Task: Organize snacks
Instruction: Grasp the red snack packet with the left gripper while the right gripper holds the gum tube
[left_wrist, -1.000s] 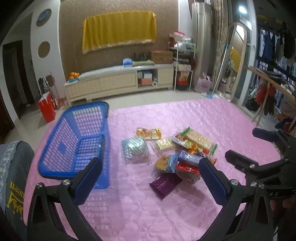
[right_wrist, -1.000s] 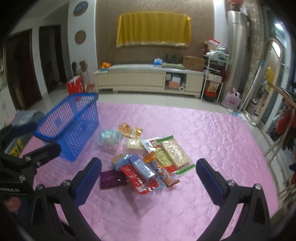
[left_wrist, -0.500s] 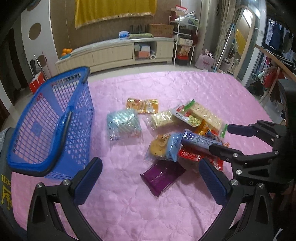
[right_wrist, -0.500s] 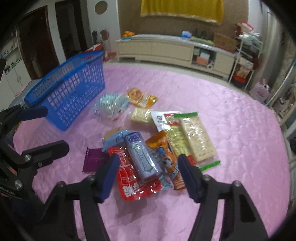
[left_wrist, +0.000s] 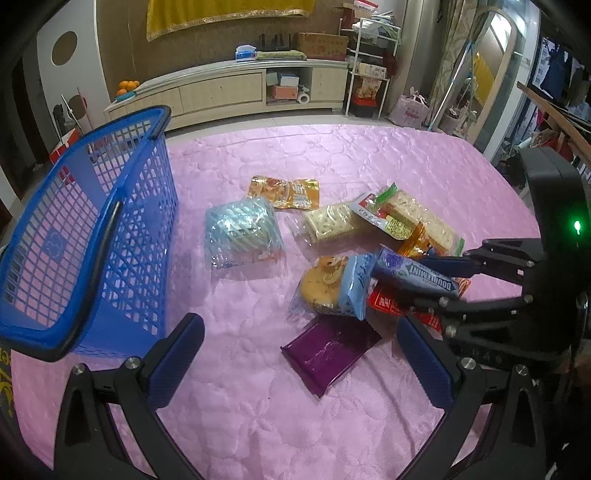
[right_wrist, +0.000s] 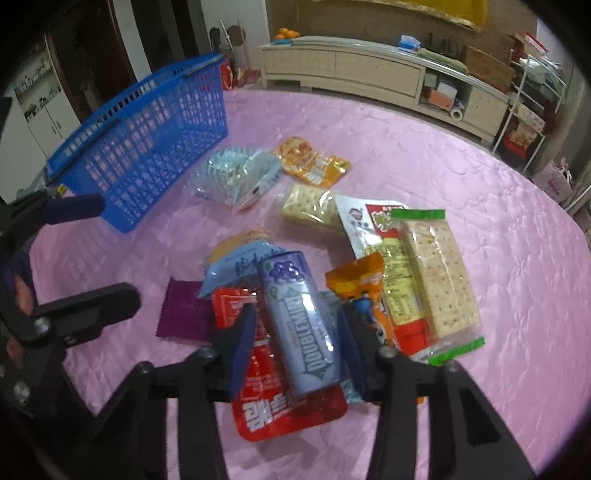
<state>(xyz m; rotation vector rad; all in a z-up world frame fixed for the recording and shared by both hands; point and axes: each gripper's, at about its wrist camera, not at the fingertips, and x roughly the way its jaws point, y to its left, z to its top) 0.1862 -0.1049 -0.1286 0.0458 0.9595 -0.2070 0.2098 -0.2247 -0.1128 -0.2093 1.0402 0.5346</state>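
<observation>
A pile of snack packets lies on the pink quilted cover. My right gripper straddles a blue Doublemint pack, its blue pads close on both sides, jaws partly closed; contact is not clear. The same pack shows in the left wrist view between the right gripper's fingers. A red packet lies under it. My left gripper is open and empty, above a purple packet. A blue basket stands at the left, also in the right wrist view.
Other packets: a light-blue bag, an orange pouch, cracker packs, a round cookie pack. A long cabinet and a shelf rack stand beyond the cover.
Both grippers moved down and forward toward the pile. The right gripper's jaws narrowed from wide open to close around the Doublemint pack. The left gripper stayed open.
</observation>
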